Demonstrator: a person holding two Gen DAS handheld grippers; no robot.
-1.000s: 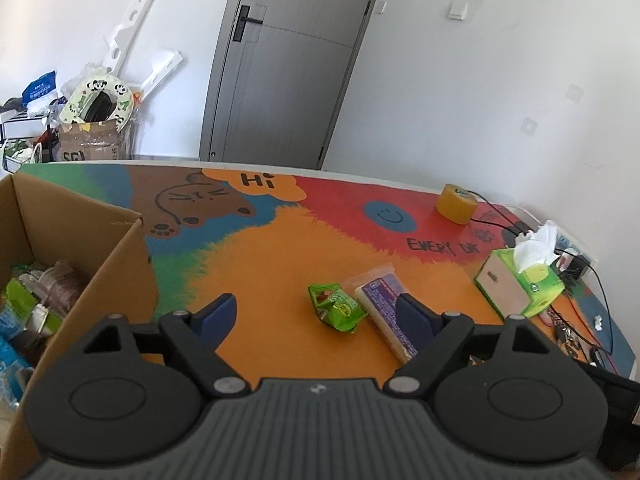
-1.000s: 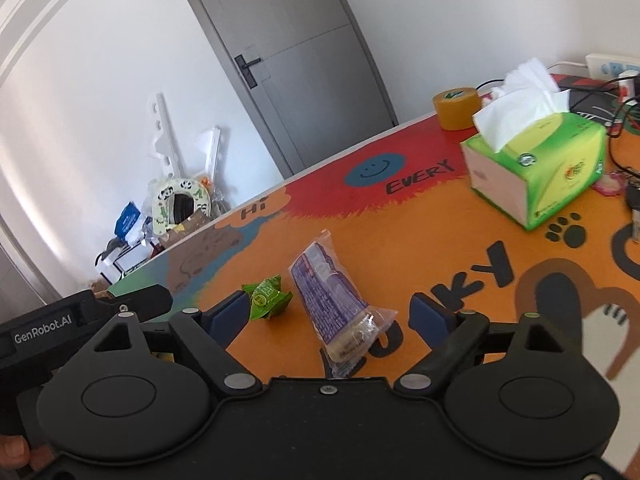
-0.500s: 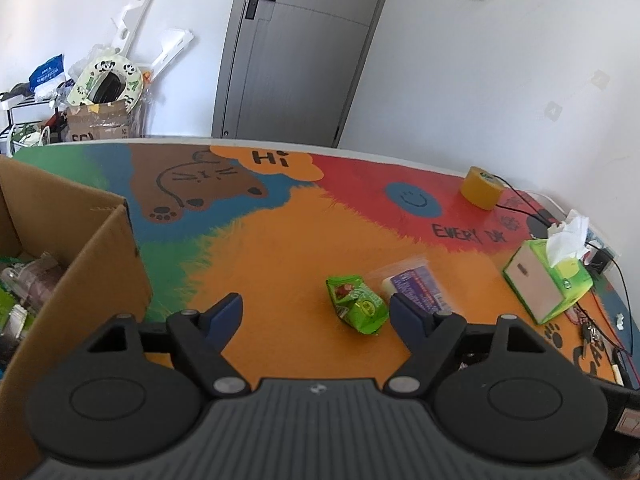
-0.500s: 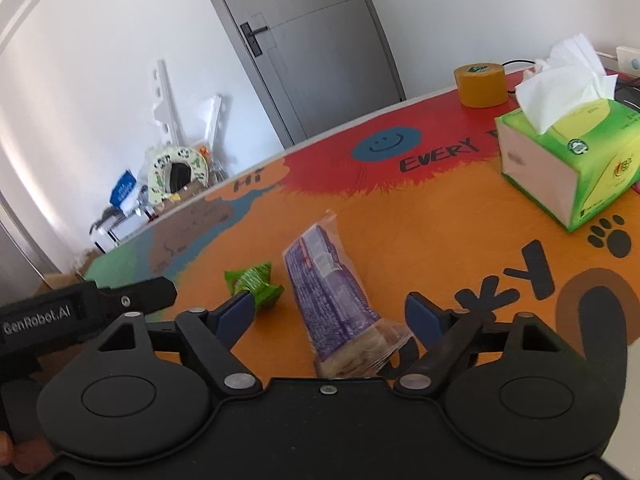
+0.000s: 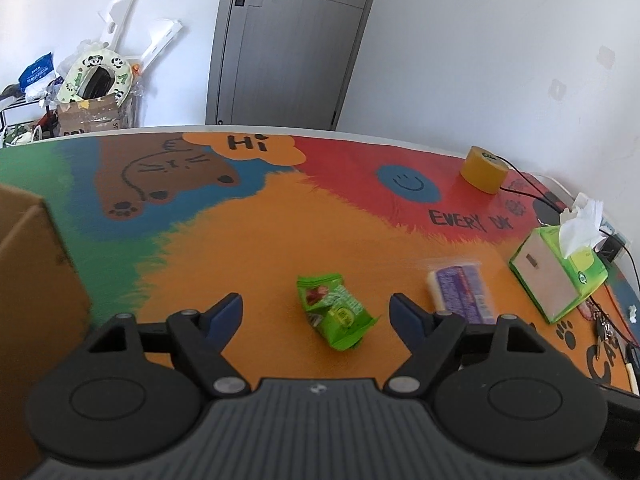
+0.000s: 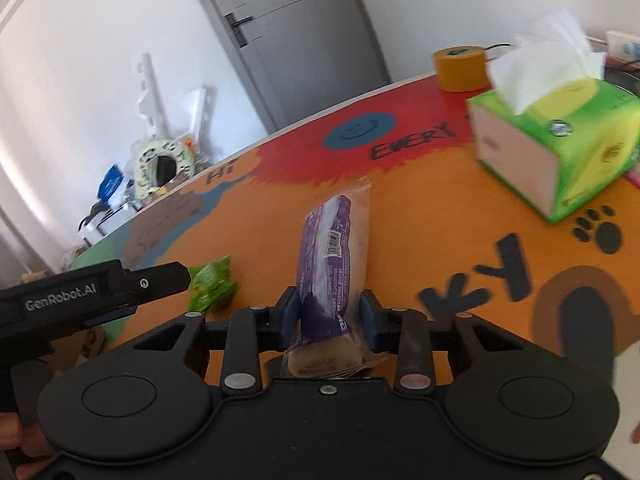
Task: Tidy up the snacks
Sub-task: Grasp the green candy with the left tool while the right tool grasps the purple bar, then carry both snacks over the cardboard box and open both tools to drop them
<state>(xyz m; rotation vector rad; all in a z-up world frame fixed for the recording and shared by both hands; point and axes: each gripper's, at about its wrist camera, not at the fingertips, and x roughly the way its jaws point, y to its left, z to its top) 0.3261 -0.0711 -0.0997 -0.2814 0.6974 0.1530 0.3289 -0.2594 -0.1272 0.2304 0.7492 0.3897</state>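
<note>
At the far left the cardboard box (image 5: 36,280) stands on the colourful tabletop (image 5: 256,240). My left gripper (image 5: 316,312) is spread wide over the green snack packet (image 5: 336,312), which lies flat between the blue pads without touching either. Just right of it lies the purple snack bar (image 6: 332,264) in its clear wrapper, and my right gripper (image 6: 330,316) is closing its jaws around the near end, both pads at the wrapper's sides. Further right sit the green tissue box (image 6: 556,148) and, behind it, the yellow tape roll (image 6: 460,68)
</note>
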